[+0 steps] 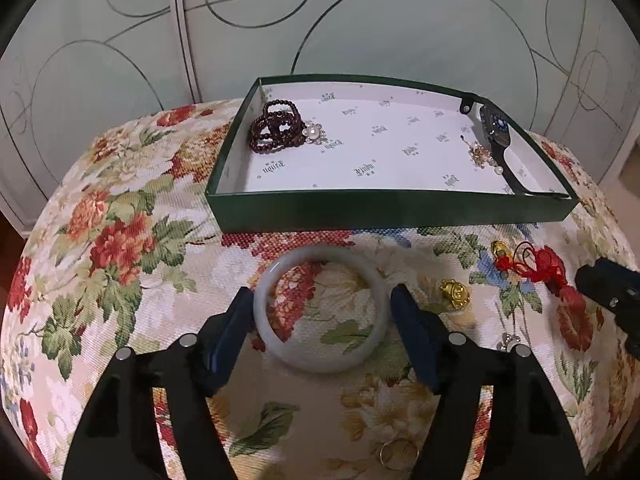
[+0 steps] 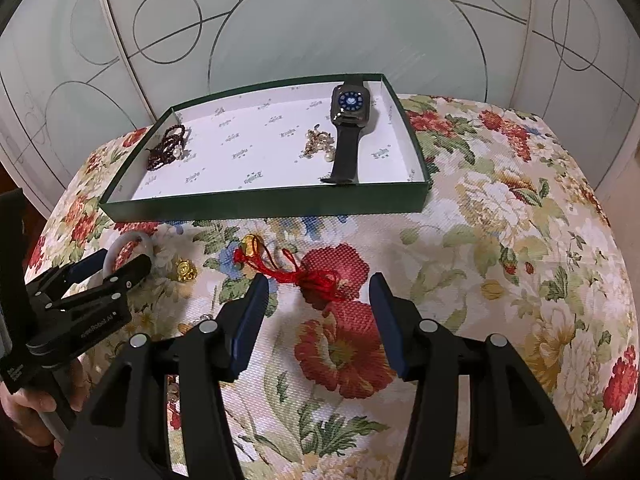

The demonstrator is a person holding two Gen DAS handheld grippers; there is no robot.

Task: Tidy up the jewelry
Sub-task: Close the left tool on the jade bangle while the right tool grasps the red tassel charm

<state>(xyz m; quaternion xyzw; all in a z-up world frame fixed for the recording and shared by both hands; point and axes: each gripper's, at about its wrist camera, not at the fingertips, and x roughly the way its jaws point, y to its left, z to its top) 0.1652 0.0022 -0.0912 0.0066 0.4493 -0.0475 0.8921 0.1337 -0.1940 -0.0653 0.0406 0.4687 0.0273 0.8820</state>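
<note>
Jewelry lies scattered over a floral cloth (image 1: 132, 240) covering the worktop, some of it already in a green box. Nearest in the left wrist view, a thin gold ring (image 1: 398, 454) rests on the cloth between the arms of the left claw (image 1: 322, 312), whose blue pads (image 1: 230, 332) stand apart on either side of a pale jade bangle (image 1: 322, 362) — each pad is right against the bangle's outer edge, though whether they press it I cannot tell; the bangle lies flat on the cloth. Just right of it sits a small gold charm (image 1: 454, 292), and nearer the camera a little sparkly piece (image 1: 508, 342), too small to make out. In the right wrist view, the right claw (image 2: 320, 300) hovers with its fingers wide apart, nothing between them but cloth; a red knotted cord (image 2: 308, 276) with a gold ingot charm (image 2: 252, 244) at its far end lies just ahead of the tips. Beyond all this stands the shallow green box (image 2: 264, 204), white-lined with a printed pattern. Inside, at its left end, a coil of dark red beads (image 1: 276, 126) touches a pearl brooch (image 1: 312, 132); at its right end a black smartwatch (image 2: 350, 120) lies stretched out, a gold and pearl piece (image 2: 318, 144) beside its strap. Behind the box rise frosted panels (image 2: 340, 28) with circle patterns.
</note>
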